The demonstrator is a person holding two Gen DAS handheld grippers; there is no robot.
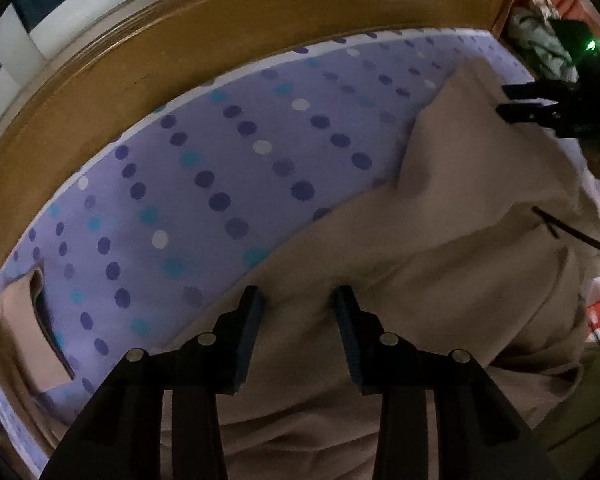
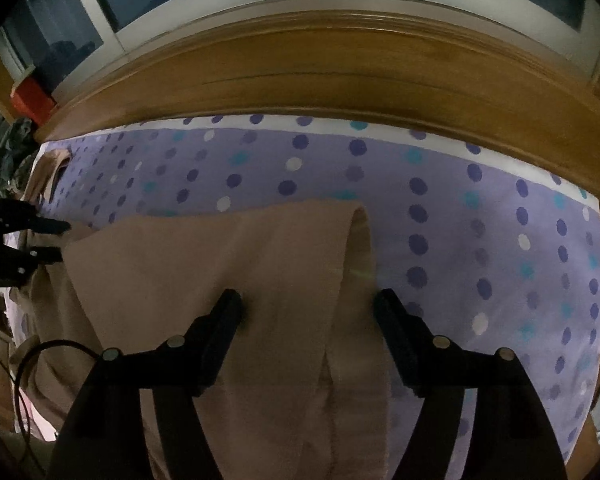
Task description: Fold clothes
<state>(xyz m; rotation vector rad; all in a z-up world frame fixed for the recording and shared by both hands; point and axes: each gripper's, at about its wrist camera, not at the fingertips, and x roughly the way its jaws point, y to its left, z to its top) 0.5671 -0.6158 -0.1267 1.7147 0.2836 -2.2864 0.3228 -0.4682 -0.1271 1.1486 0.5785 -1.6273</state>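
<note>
A beige garment (image 1: 440, 240) lies spread on a purple dotted bedsheet (image 1: 220, 160). My left gripper (image 1: 298, 300) points down over its near edge. The fingers stand apart with flat cloth showing between them, and no fold is pinched. In the right wrist view the garment (image 2: 220, 260) ends in a folded, rounded edge. My right gripper (image 2: 309, 296) hangs wide open straddling that fold, and its pads do not press the cloth. Each gripper shows in the other's view: the right gripper (image 1: 516, 104) at the far right, the left gripper (image 2: 56, 240) at the left edge.
A wooden bed frame (image 1: 180, 52) curves round the sheet's far side. A separate beige piece (image 1: 16, 332) lies at the sheet's left end. Crumpled clothes (image 1: 540, 48) sit past the frame's corner. A red box (image 2: 30, 98) and a black cable (image 2: 40, 360) are at the left.
</note>
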